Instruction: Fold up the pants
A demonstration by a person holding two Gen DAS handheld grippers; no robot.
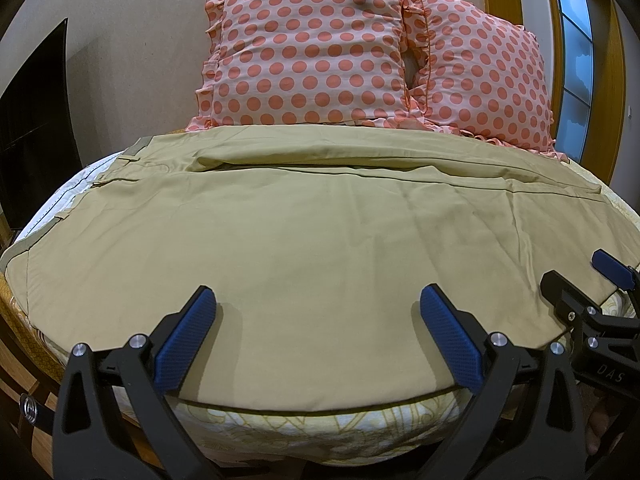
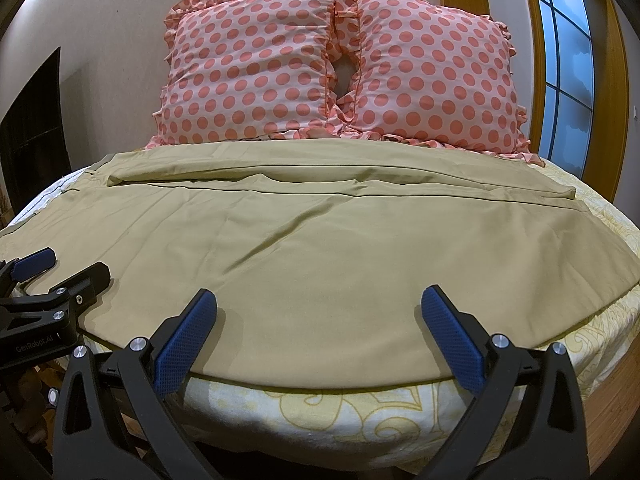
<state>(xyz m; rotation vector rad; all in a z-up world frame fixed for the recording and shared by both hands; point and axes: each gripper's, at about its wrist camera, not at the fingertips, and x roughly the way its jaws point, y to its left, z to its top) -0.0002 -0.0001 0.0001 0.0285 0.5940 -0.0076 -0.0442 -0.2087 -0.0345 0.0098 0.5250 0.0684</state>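
Note:
Khaki pants [image 1: 304,232] lie spread flat across the bed, waistband at the left, legs running to the right; they also show in the right wrist view [image 2: 320,240]. One leg lies behind the other, with a long crease between them. My left gripper [image 1: 318,304] is open, its blue fingers just above the near edge of the pants. My right gripper [image 2: 318,304] is open above the near edge, further right. Each gripper shows at the side of the other's view: the right gripper [image 1: 576,276], the left gripper [image 2: 68,268]. Neither holds anything.
Two pink polka-dot pillows [image 1: 312,56] [image 2: 432,72] lean on the wall behind the pants. The bed has a yellow patterned sheet [image 2: 360,412] and a wooden frame. A dark screen [image 1: 32,120] stands at the left, a window [image 2: 568,60] at the right.

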